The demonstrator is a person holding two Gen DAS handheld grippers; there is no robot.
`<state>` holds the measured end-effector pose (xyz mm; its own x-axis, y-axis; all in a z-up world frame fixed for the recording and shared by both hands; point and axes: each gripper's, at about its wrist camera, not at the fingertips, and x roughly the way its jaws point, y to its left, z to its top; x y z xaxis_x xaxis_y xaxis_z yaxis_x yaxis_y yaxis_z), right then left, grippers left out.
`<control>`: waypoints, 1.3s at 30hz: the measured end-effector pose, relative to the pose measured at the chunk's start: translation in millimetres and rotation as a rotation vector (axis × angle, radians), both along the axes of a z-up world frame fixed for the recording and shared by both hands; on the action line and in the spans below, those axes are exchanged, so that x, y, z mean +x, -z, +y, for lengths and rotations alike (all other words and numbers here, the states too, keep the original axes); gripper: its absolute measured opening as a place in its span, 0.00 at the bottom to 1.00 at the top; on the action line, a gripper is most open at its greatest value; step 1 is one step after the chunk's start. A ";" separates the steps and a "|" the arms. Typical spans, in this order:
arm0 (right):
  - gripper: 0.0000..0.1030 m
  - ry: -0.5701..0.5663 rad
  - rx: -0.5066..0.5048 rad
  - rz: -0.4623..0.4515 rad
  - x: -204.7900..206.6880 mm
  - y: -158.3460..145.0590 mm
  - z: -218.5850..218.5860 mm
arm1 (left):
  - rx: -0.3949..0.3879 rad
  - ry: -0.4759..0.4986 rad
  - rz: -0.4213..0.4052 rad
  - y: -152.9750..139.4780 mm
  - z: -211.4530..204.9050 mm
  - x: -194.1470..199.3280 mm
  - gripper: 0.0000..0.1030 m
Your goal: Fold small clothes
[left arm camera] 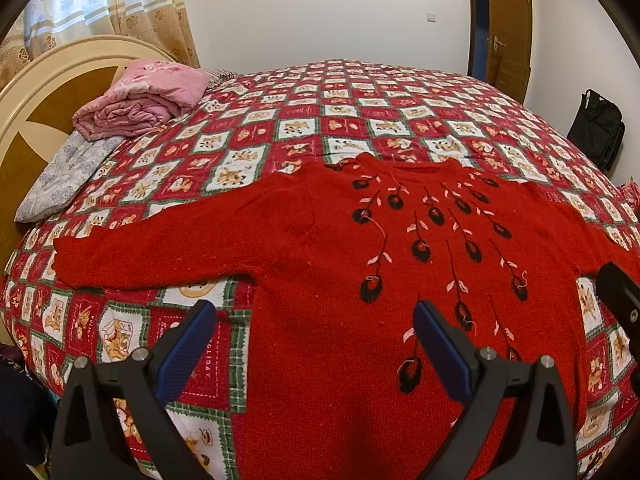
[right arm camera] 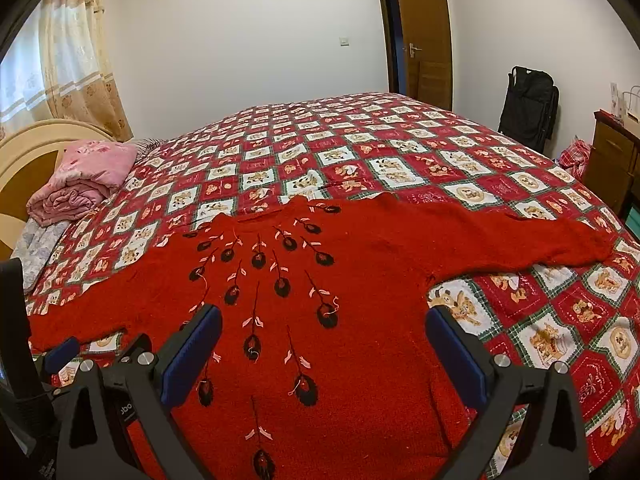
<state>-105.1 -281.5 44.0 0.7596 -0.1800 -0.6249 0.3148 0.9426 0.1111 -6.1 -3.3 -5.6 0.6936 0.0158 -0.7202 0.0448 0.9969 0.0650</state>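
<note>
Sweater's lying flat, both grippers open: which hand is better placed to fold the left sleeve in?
Left, probably. The left gripper straddles the red sweater's left edge, below the left sleeve; the right gripper is over its right side.

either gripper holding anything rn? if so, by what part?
Nothing held. The left gripper and right gripper are both open, poised over the lower body of the sweater, which lies flat on the bed with sleeves spread.

red sweater (left arm camera: 328,280) on quilted bed (left arm camera: 360,92)
</note>
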 end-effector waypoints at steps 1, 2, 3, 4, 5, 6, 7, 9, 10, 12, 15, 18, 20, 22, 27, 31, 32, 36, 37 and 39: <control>0.99 0.000 0.003 0.003 -0.1 1.0 0.6 | 0.000 0.000 0.001 0.6 0.1 -0.1 0.98; 0.99 0.000 0.006 0.005 -0.3 1.8 0.4 | 0.001 0.000 0.002 1.3 0.4 -0.6 0.98; 0.99 0.001 0.009 0.007 -0.2 1.7 -0.6 | 0.001 0.000 0.003 1.4 0.3 -0.8 0.98; 0.99 0.001 0.011 0.008 -0.5 2.2 -0.3 | 0.001 0.000 0.003 1.3 0.3 -0.4 0.98; 0.99 0.002 0.012 0.007 -0.9 2.4 -0.1 | 0.002 0.000 0.003 1.9 0.1 -1.3 0.98; 0.99 0.002 0.012 0.008 -0.6 2.2 -1.5 | 0.003 0.001 0.004 2.1 0.1 -1.4 0.98; 0.99 0.001 0.012 0.008 -1.1 2.8 -0.6 | 0.002 0.000 0.004 1.2 0.4 -0.3 0.98; 0.99 0.001 0.014 0.010 -1.2 3.3 -0.8 | 0.002 0.002 0.007 2.1 1.0 -0.8 0.98; 0.99 0.002 0.014 0.012 -1.3 3.5 -0.6 | 0.003 0.002 0.008 2.1 0.6 0.3 0.98; 0.99 0.002 0.020 0.020 -0.6 4.9 -2.7 | 0.005 0.004 0.011 2.4 0.2 0.6 0.98; 0.99 0.003 0.031 0.029 1.7 6.7 -5.8 | 0.007 0.005 0.015 1.9 -2.3 1.9 0.98; 0.99 0.002 0.034 0.030 2.1 7.0 -6.7 | 0.009 0.004 0.018 2.2 -4.0 2.4 0.98; 0.99 0.001 0.034 0.026 1.9 7.3 -7.0 | 0.009 0.005 0.017 2.2 -4.2 2.5 0.98; 0.99 -0.003 0.038 0.030 3.3 8.3 -8.5 | 0.006 0.007 0.020 3.0 -4.8 2.4 0.98; 0.99 0.035 0.078 0.046 5.0 18.8 -36.3 | -0.013 0.043 0.028 5.6 -7.0 1.9 0.98; 0.99 0.151 0.141 0.025 -7.2 25.8 -90.1 | -0.026 0.053 0.030 5.9 -9.1 5.2 0.98; 0.99 0.196 0.158 0.014 -12.7 27.1 -109.8 | -0.031 0.058 0.035 7.0 -10.6 6.2 0.98; 0.89 0.338 0.205 -0.011 -32.3 32.4 -179.8 | -0.027 0.078 0.044 8.5 -18.1 8.2 0.98; 0.87 0.378 0.219 -0.004 -36.7 35.4 -195.0 | -0.022 0.082 0.047 8.8 -19.8 8.5 0.98; 0.77 0.465 0.233 0.007 -45.6 40.5 -225.7 | -0.009 0.090 0.051 9.3 -24.1 9.4 0.98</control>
